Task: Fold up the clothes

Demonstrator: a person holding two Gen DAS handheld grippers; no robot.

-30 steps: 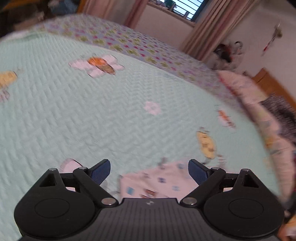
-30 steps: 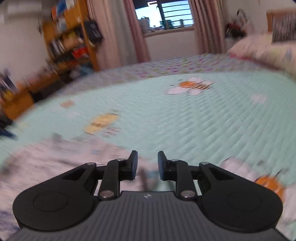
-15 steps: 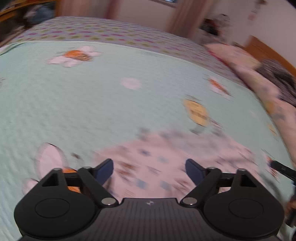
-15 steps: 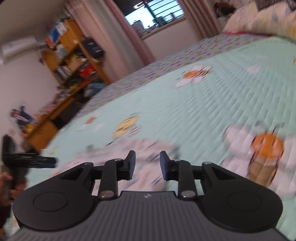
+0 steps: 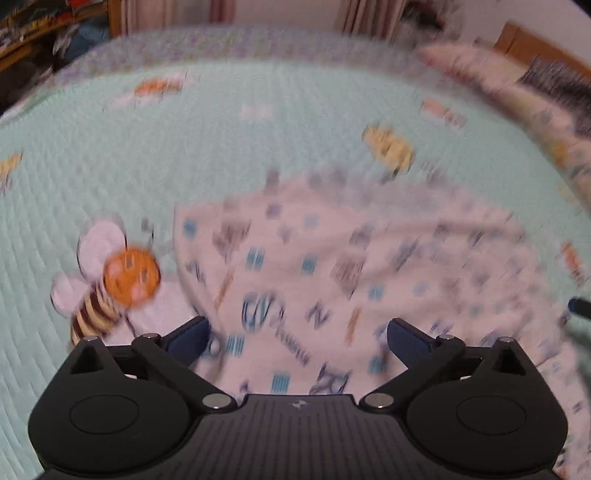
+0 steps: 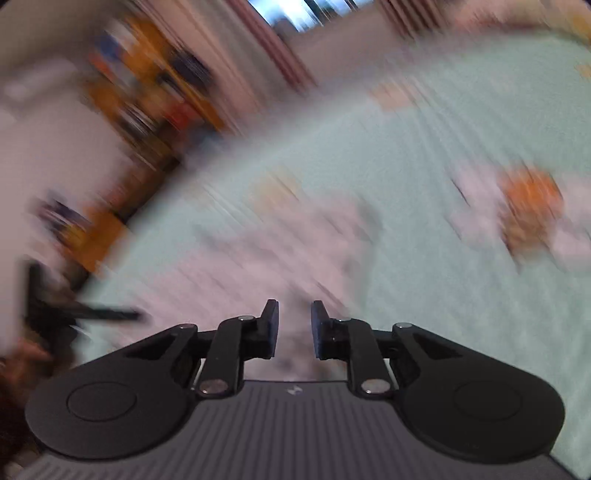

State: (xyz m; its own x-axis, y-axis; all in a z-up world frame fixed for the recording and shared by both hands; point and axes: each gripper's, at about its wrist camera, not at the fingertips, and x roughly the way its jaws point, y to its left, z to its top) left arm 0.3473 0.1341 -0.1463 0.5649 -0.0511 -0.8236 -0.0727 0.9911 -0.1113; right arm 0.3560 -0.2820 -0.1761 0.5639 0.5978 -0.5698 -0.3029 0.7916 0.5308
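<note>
The garment [image 5: 332, 266], a pale pink piece printed with blue squares and letters, lies spread and slightly rumpled on the mint-green quilted bedspread [image 5: 184, 155], towards its near side. Its left edge lies just beside an orange-headed bee motif [image 5: 118, 280] sewn into the bedspread. In the right wrist view the same garment shows only as a pale pink smear [image 6: 258, 251] ahead of the fingers, because that frame is heavily blurred.

The left gripper [image 5: 297, 325] is angled down over the near part of the garment with its jaws spread wide; they have just been opening further. The cloth lies below the gap between them, and the blue pads do not press on it.

The right gripper [image 6: 294, 306] shows a narrow gap between its jaws, which have just been closing. Pale cloth shows beyond that gap, but the blur hides whether any of it lies between the pads.

At the left edge of the right wrist view, a hand [image 6: 22, 354] holds the other gripper low over the bedspread. Beyond the bed stand pillows [image 5: 517, 92], a cluttered wooden bookshelf [image 6: 159, 92] and a curtained window [image 6: 291, 14].
</note>
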